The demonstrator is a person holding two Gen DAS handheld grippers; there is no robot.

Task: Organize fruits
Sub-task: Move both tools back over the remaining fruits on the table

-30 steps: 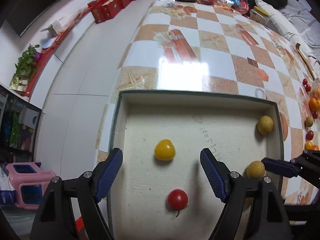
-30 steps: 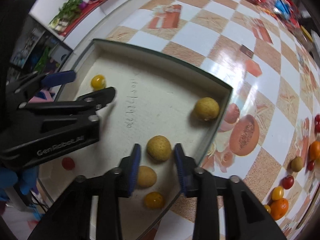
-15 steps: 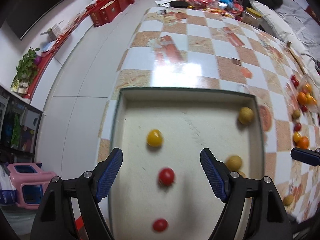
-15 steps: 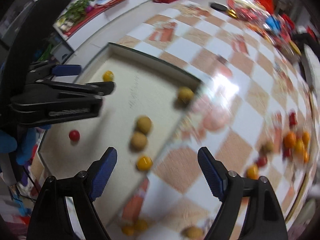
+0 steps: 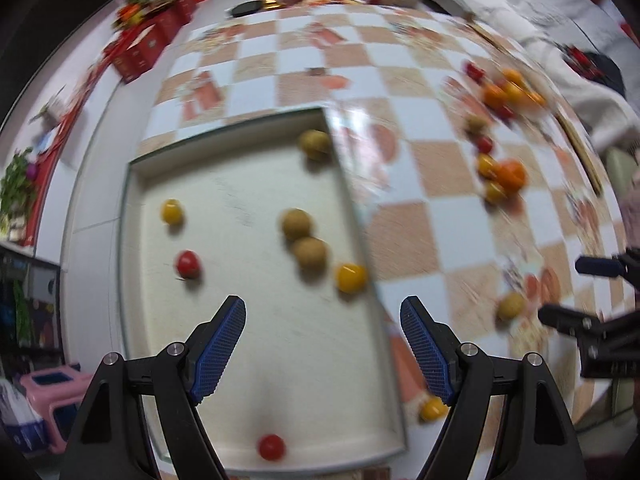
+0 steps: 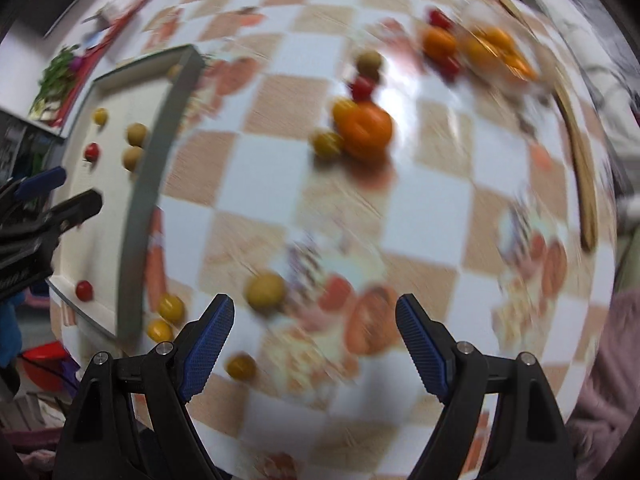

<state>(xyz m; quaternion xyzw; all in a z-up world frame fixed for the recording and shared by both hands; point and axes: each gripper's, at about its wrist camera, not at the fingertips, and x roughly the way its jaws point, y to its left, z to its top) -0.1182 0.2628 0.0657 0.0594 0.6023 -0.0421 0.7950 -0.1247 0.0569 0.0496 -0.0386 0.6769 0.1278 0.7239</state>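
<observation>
Looking down our left hand-held gripper (image 5: 322,344), we had its jaws spread wide with nothing in them, hovering over the near end of the tray (image 5: 132,184). Inside sat three brownish round fruits, two yellow ones and two red ones, with the nearest red tomato (image 5: 271,447) at 6 o'clock. Our right hand-held gripper (image 6: 314,338) was wide open and empty too, over the checkered worktop (image 6: 424,208). A yellow-green fruit (image 6: 265,290) lay at 11 o'clock from its fingers, and the big orange (image 6: 366,128) sat well beyond at 12. Pretty blurry overall.
</observation>
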